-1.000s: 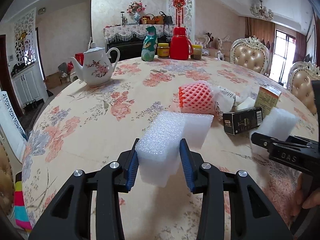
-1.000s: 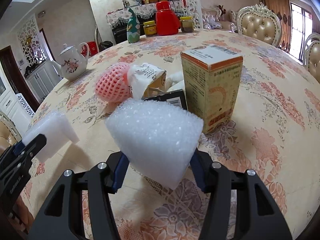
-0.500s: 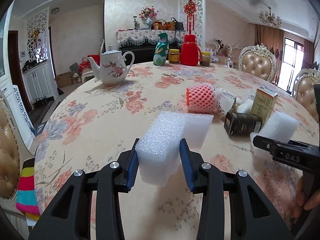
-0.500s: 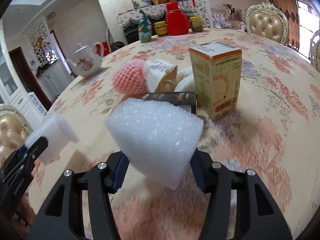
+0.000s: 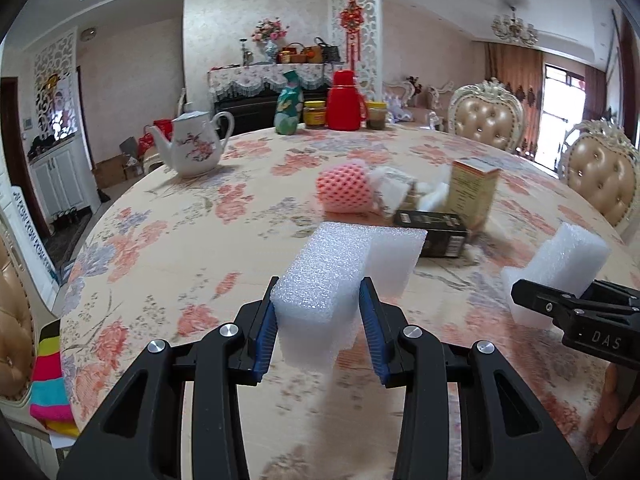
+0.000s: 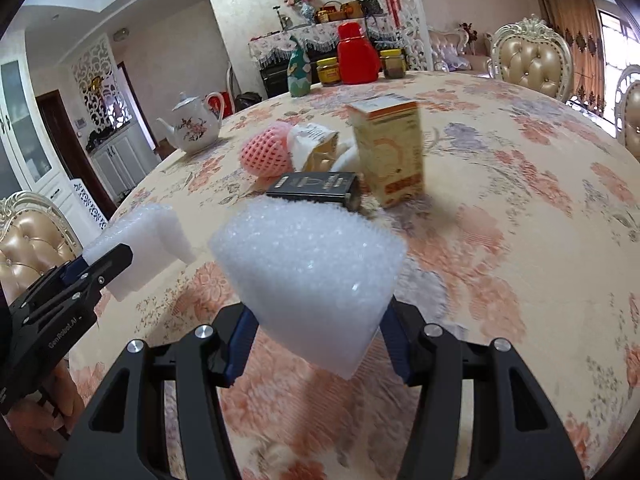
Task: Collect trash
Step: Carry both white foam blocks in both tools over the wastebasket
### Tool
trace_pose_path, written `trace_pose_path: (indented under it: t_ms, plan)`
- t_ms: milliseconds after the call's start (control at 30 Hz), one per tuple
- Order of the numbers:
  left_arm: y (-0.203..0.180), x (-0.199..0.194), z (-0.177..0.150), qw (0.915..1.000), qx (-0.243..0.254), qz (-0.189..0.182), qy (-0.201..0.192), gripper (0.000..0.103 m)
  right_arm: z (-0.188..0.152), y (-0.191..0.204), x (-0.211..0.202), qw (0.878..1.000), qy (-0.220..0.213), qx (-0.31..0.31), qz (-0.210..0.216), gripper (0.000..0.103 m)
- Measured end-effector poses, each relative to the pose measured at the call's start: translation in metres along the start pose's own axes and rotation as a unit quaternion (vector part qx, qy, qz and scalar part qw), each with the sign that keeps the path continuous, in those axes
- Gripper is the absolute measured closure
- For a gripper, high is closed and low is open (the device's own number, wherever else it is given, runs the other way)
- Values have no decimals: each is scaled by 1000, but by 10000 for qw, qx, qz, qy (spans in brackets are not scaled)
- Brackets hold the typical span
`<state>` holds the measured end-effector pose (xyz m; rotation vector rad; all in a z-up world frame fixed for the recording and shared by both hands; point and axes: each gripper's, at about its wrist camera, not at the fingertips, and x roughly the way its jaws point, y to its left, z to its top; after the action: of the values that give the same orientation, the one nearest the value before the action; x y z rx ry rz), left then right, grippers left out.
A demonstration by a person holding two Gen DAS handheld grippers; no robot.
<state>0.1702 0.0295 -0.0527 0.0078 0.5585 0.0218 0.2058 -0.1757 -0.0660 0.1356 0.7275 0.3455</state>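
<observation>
While raised above table (image 5: 168, 248) | left gripper (image 5: 318, 320), right gripper (image 6: 316, 332) | each clamps foam block (image 5: 340, 256)

Both the left gripper (image 5: 319, 330) and the right gripper (image 6: 316, 338) are matte black, angular frames with silver screw heads and ribbed blue pads (image 5: 264, 334) (white lettering marks their sides).

A white floral teapot (image 5: 192, 148) stands on the counter (image 5: 168, 240); farther back, a red thermos (image 5: 345, 101) between two jars.
</observation>
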Motion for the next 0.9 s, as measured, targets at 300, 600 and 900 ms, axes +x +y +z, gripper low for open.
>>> trace_pose_path:
  t_ms: [300, 600, 900]
  plan:
    - [-38, -4, 3, 9992, 249, -314, -9, 66, -7, -34, -31, 9990, -268, 335, -89, 48]
    - [-83, -2, 4, 9963, 566, -649, 32, 66, -15, -81, -65, 9952, -569, 678, -410, 48]
    - [-145, -1, 5, 9894, 920, -1125, -18, 66, -30, -130, -99, 9889, -799, 954, -810, 48]
